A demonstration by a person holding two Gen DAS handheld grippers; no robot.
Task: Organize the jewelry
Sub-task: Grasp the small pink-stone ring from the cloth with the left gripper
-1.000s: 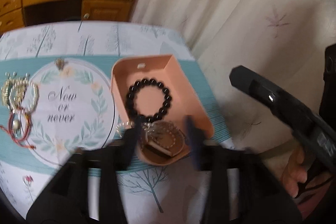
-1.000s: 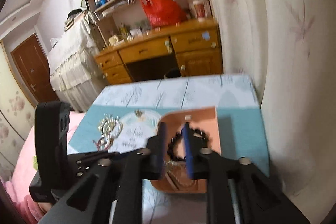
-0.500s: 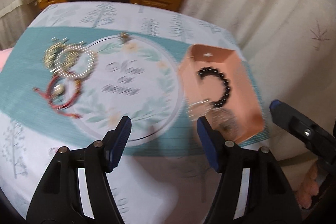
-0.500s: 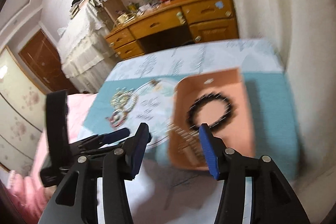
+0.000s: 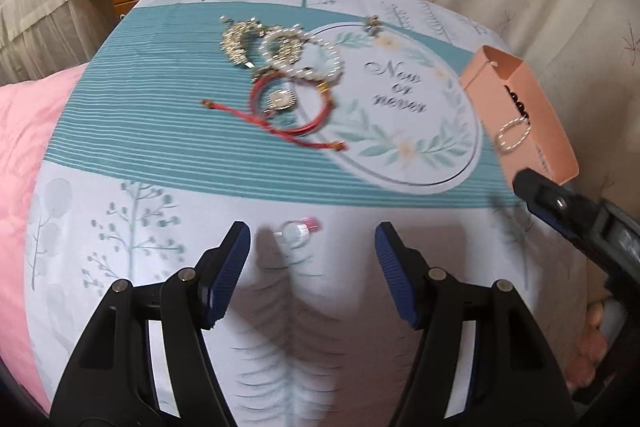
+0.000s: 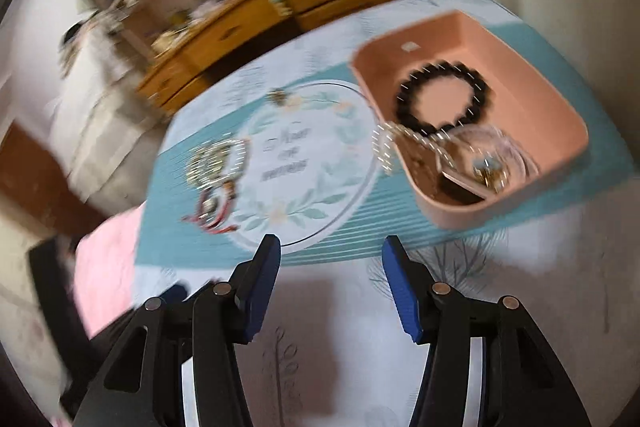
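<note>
Grippers both spread wide, nothing held. I have the left gripper [image 5: 312,241] over the tablecloth [image 5: 132,147], fingers apart, with a small pink-and-white item [image 5: 298,229] lying between the tips; too blurred to identify. Right gripper [image 6: 330,261] hovers near the table edge, jaws also wide. Jewelry pile [image 5: 280,67], gold and pearl bracelets plus a red cord bracelet [image 5: 288,107], sits on the teal stripe just left of the round "Now or never" print [image 5: 400,91]. Pink tray [image 6: 560,115] is at the right side, holding a black bead bracelet [image 6: 442,101] and some chains; one chain [image 6: 384,147] hangs over its left rim.
</note>
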